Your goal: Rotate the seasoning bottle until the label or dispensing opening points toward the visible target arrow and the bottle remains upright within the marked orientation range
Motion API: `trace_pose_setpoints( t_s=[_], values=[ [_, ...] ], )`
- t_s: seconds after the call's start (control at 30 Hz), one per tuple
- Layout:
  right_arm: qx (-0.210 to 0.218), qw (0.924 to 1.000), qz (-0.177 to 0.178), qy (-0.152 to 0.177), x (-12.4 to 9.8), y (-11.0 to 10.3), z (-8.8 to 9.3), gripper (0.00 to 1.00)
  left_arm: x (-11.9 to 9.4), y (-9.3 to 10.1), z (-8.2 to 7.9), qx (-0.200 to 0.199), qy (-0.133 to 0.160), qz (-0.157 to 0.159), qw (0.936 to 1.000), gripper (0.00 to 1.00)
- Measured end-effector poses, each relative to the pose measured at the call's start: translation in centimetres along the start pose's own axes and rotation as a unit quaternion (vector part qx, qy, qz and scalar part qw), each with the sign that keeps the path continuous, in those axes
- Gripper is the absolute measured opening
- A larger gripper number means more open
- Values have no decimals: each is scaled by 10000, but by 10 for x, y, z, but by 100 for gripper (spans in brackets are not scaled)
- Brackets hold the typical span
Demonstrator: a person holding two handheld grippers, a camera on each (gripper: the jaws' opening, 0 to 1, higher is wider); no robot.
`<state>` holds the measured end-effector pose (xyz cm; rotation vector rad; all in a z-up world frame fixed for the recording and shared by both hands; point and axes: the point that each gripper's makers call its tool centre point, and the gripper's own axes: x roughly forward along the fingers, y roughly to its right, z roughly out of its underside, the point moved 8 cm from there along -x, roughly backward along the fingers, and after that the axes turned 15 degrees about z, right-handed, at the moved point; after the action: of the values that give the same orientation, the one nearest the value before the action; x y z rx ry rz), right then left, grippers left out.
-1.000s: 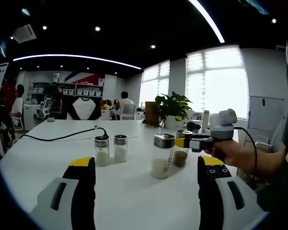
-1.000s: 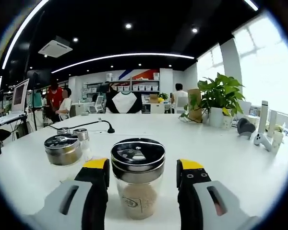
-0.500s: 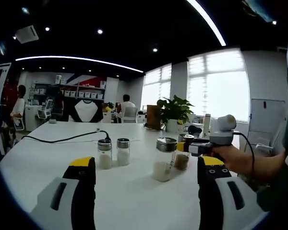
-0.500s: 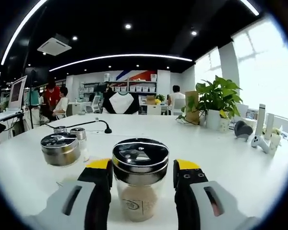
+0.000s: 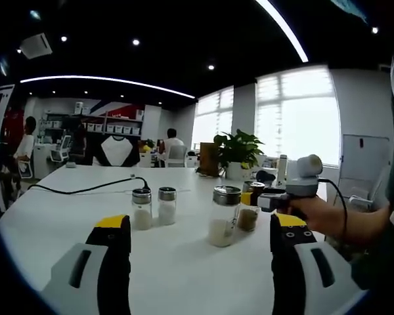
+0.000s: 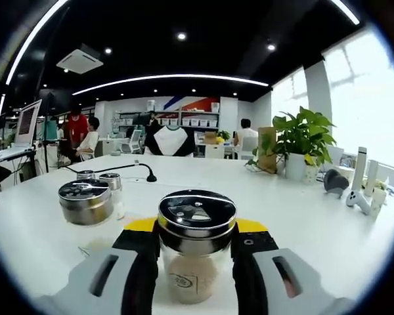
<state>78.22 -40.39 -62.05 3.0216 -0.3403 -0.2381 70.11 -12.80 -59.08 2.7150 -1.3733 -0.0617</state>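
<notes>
Right gripper (image 6: 196, 246) jaws closed against seasoning bottle (image 6: 196, 252), upright on white table (image 6: 328, 216). Left gripper (image 5: 196, 239) wide open, empty, hovering apart. Grasp made; rotation pending. No target arrow discernible.

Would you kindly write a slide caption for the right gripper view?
Right hand-held gripper closed on an upright seasoning bottle on the white table, another steel-lidded jar nearby.

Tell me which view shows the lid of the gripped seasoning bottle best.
The right gripper view: the seasoning bottle stands close between the jaws, and its lid shows dispensing holes from above. In the left gripper view the bottle is small, far and partly hidden behind another jar.
</notes>
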Motion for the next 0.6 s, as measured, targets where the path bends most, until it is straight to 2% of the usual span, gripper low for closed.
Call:
trace_pose_setpoints(
  t_s=[0.6],
  values=[
    [-42,9999,-86,-37,0,1,0,41,3,1,-1,10,-16,66,10000,92]
  ],
)
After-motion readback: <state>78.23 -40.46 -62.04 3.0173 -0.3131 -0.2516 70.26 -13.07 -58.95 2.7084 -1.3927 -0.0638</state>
